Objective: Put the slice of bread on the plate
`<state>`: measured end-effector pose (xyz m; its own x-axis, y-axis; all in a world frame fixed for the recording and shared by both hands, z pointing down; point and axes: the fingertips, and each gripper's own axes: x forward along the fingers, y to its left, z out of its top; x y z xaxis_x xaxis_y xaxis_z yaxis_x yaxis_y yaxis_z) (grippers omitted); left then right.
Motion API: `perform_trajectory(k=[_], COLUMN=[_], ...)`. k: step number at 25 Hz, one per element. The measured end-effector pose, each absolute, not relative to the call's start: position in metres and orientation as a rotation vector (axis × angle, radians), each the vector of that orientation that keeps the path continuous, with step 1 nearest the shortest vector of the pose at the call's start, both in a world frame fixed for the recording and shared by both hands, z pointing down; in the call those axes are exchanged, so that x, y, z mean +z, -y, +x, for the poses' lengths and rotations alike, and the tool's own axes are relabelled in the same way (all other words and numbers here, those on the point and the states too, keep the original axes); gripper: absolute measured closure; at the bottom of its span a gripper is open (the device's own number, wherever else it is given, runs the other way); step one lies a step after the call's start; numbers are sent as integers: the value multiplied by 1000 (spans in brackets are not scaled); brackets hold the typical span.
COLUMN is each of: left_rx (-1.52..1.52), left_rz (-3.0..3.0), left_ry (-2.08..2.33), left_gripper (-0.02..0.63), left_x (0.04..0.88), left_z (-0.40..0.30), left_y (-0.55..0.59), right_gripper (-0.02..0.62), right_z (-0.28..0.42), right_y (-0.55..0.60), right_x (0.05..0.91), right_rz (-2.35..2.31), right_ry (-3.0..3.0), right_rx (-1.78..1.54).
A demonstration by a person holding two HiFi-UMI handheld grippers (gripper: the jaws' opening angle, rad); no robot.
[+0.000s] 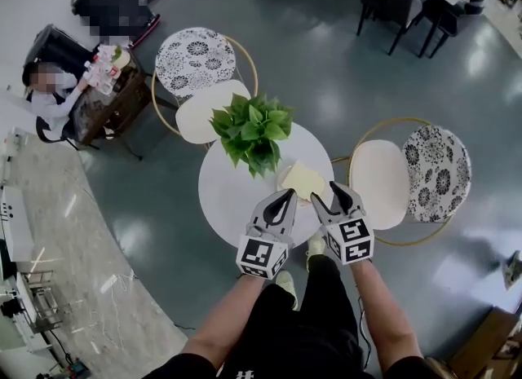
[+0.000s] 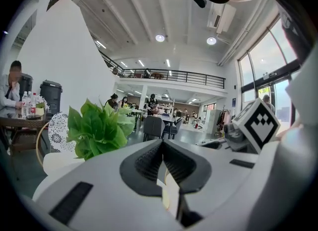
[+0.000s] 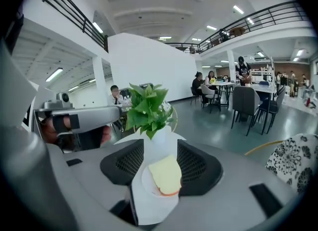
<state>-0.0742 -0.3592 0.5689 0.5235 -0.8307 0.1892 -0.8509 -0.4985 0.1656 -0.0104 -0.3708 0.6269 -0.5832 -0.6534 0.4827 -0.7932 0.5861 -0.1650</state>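
A pale yellow slice of bread [image 1: 303, 180] lies on a white plate [image 1: 282, 177] on the round white table [image 1: 228, 198], to the right of a potted plant [image 1: 253, 133]. Both grippers hover over the table's near edge. My right gripper [image 1: 341, 194] is open; in the right gripper view [image 3: 159, 150] the bread [image 3: 166, 174] and the plate [image 3: 144, 181] show below, between its jaws, and nothing is held. My left gripper [image 1: 287, 196] is at the bread's near left. In the left gripper view [image 2: 163, 148] its tips meet with nothing between them.
The green plant [image 3: 148, 108] in a white pot stands just behind the plate. Patterned round chairs stand at the table's far left [image 1: 200, 63] and right [image 1: 408, 174]. A person sits at a brown table [image 1: 106, 104] at the far left. Grey floor surrounds the table.
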Motion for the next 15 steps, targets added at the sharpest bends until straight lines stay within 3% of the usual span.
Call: perform_trajectory(k=[6,15], left_rx=[141,95], left_rz=[2572,2638], left_ry=[1373,1346], left_gripper=[598,598], left_x=[515,443], left_z=[-59,-52], left_y=[339,308], right_gripper=[500,589], right_z=[-6,-3], right_y=[352,317], right_x=[545,449], right_rz=[1225,1287], right_ry=[2545,2638], right_rx=[497,400])
